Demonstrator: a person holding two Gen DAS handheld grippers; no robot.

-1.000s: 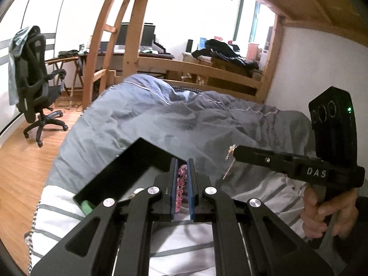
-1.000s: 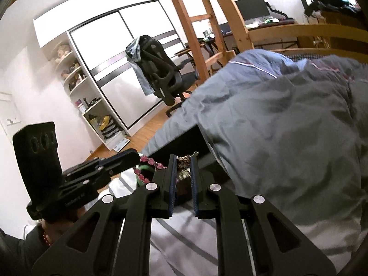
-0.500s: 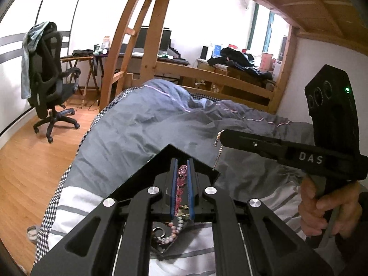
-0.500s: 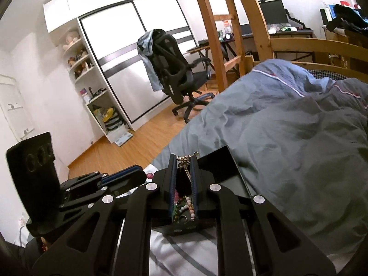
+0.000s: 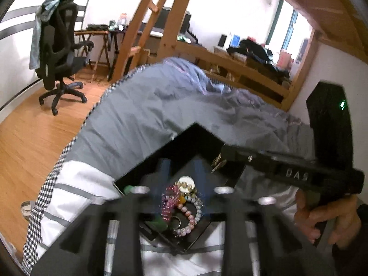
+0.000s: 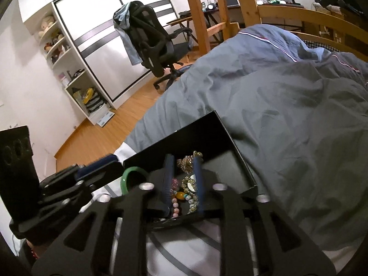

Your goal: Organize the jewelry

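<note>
Left wrist view: the left gripper (image 5: 181, 174) hangs over the black box (image 5: 197, 135) on the bed (image 5: 142, 115). A second ago its jaws were pinched shut on the pink bead bracelet (image 5: 169, 199); they have just been opening and now stand apart, the bracelet lying loose in the box among a pearl-bead strand (image 5: 193, 216) and a round white pendant (image 5: 185, 181), no pad pressing on it. The right gripper (image 5: 220, 158) reaches in from the right, a gold chain (image 5: 217, 161) at its tip; a hand (image 5: 322, 218) holds its grip.

Right wrist view: the right gripper (image 6: 182, 163), earlier clamped on the gold chain (image 6: 189, 161), has likewise just been opening; the chain now lies between its parted blue fingers (image 6: 197, 172) in the box (image 6: 184, 142), whether still touching a pad I cannot tell. A green bangle (image 6: 128, 174) sits at the box's left edge, beside the left gripper (image 6: 99, 165).
</note>
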